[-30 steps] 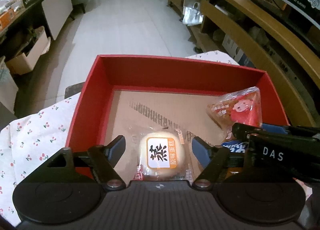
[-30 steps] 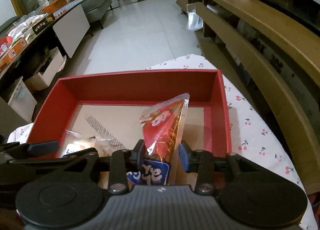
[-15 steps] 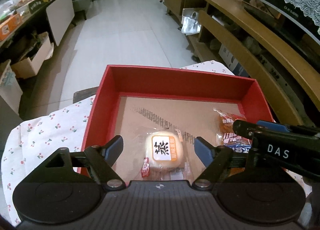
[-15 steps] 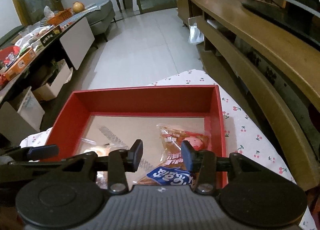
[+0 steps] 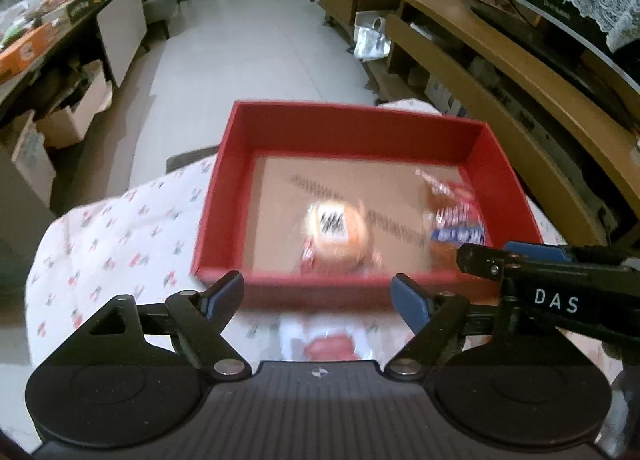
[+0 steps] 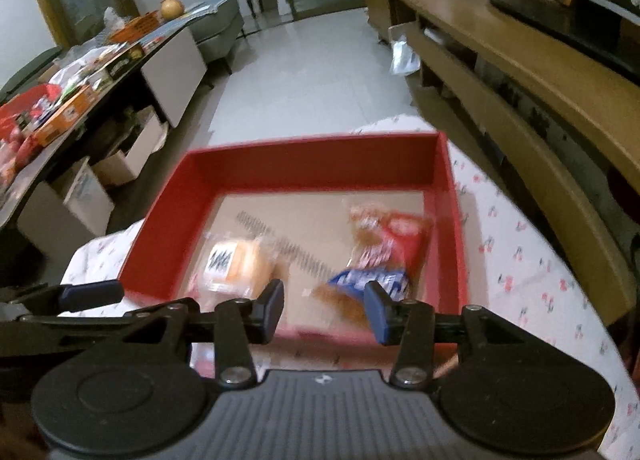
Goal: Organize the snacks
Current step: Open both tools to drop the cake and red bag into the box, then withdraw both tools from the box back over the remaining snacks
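Observation:
A red box (image 5: 224,183) (image 6: 160,227) sits on a cherry-print tablecloth. Inside it lie a round cake in clear wrap (image 5: 338,230) (image 6: 236,262) and a red-and-blue snack packet (image 5: 454,215) (image 6: 384,252). My left gripper (image 5: 318,292) hangs above the box's near wall, its jaws opening, nothing between them. My right gripper (image 6: 324,310) hovers over the near wall too, jaws opening and empty, with the packet lying beyond them. In the left wrist view the right gripper's finger (image 5: 520,260) shows at the right. Another wrapped snack (image 5: 330,348) lies on the cloth below the left gripper.
The tablecloth (image 5: 112,244) (image 6: 520,256) spreads on both sides of the box. A wooden shelf unit (image 5: 500,71) (image 6: 520,71) runs along the right. A cluttered dark counter (image 5: 44,27) (image 6: 72,75) stands at the left, with cardboard boxes under it. Tiled floor (image 5: 248,47) lies beyond.
Both grippers have pulled back and up from the box. The right gripper let go of the red-and-blue packet, which fell flat inside. The cake stays where the left gripper left it.

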Action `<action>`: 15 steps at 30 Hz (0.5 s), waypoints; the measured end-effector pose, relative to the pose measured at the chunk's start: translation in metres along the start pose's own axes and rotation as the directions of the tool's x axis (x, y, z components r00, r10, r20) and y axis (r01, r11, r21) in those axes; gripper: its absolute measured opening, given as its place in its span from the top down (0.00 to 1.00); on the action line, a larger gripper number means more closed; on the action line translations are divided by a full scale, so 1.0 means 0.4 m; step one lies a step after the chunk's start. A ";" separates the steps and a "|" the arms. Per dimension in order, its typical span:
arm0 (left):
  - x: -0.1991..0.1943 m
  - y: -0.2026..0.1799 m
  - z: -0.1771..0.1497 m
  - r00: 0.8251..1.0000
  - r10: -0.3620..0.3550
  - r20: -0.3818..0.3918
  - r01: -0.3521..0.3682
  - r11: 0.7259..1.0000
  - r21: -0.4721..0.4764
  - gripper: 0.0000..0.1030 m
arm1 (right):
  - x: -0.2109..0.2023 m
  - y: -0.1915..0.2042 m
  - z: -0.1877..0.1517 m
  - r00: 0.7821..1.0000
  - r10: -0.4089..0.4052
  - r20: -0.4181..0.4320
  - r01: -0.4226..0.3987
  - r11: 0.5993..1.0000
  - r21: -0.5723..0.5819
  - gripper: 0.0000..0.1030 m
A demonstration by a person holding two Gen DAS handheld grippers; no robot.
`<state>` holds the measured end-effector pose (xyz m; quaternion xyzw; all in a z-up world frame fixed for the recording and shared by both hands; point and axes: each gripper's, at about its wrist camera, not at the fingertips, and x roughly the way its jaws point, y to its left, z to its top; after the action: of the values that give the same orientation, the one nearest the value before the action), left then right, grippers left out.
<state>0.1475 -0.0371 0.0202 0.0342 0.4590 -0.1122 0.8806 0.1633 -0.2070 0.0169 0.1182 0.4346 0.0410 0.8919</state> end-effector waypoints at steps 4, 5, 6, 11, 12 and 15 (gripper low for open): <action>-0.022 0.041 -0.062 0.999 -0.012 -0.042 0.011 0.999 -0.032 0.17 | -0.029 0.035 -0.057 0.999 0.027 -0.029 -0.027 1.000 -0.013 0.54; -0.027 0.048 -0.076 0.999 -0.013 -0.049 0.011 0.999 -0.035 0.17 | -0.037 0.044 -0.071 0.998 0.043 -0.036 -0.043 0.999 -0.010 0.54; -0.033 0.052 -0.089 0.998 -0.011 -0.055 0.010 0.999 -0.032 0.17 | -0.044 0.052 -0.085 0.997 0.058 -0.043 -0.059 0.998 -0.009 0.53; -0.064 0.074 -0.137 0.998 -0.001 -0.066 -0.002 0.999 -0.052 0.17 | -0.070 0.089 -0.150 0.995 0.079 -0.064 -0.082 0.996 -0.034 0.52; -0.067 0.077 -0.146 0.998 0.001 -0.070 -0.005 0.998 -0.059 0.17 | -0.072 0.093 -0.158 0.994 0.082 -0.068 -0.085 0.996 -0.038 0.52; -0.074 0.084 -0.171 0.996 0.010 -0.084 -0.017 0.997 -0.080 0.17 | -0.072 0.099 -0.176 0.992 0.091 -0.089 -0.096 0.994 -0.054 0.52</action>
<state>0.0841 0.0114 0.0036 0.0066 0.4992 -0.0863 0.8621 0.0912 -0.1612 0.0069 0.1105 0.4652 0.1007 0.8725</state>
